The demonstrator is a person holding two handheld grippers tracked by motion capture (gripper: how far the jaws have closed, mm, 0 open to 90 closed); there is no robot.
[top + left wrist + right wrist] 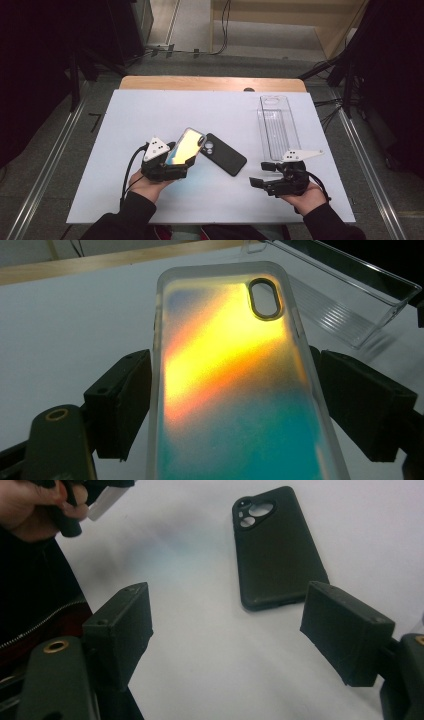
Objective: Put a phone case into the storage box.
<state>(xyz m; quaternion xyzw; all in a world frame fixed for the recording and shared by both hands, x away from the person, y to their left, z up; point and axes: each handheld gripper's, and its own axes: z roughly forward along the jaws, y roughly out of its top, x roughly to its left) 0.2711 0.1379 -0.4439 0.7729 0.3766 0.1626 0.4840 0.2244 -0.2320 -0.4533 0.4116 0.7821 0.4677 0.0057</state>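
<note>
counter [150, 107]: white sheet carries everything; a slip here means a drop onto a hard surface, and its near edge lies close under both hands
clear tray [277, 127]: long transparent box at the far right of the counter, apart from the rest; its walls are hard to trace against the white, so a sweeping arm could clip it; its far end is cut off in the left gripper view
black phone [223, 154]: lies flat, camera side up, just beside the raised case; if the case comes down askew it could knock or scrape it; screen side is hidden
iridescent phone case [235, 390]: tilted up off the counter, clamped across its width by the left gripper [172, 161]; the soft clear rim may flex and squirt out if the squeeze is uneven; its lower end runs out of the left gripper view
right gripper [227, 630]: jaws stand wide apart with nothing between them, hovering near the phone's bottom edge; a hasty close could shove the phone away
left hand [145, 185]: partly covered by the gripper body and sleeve
</note>
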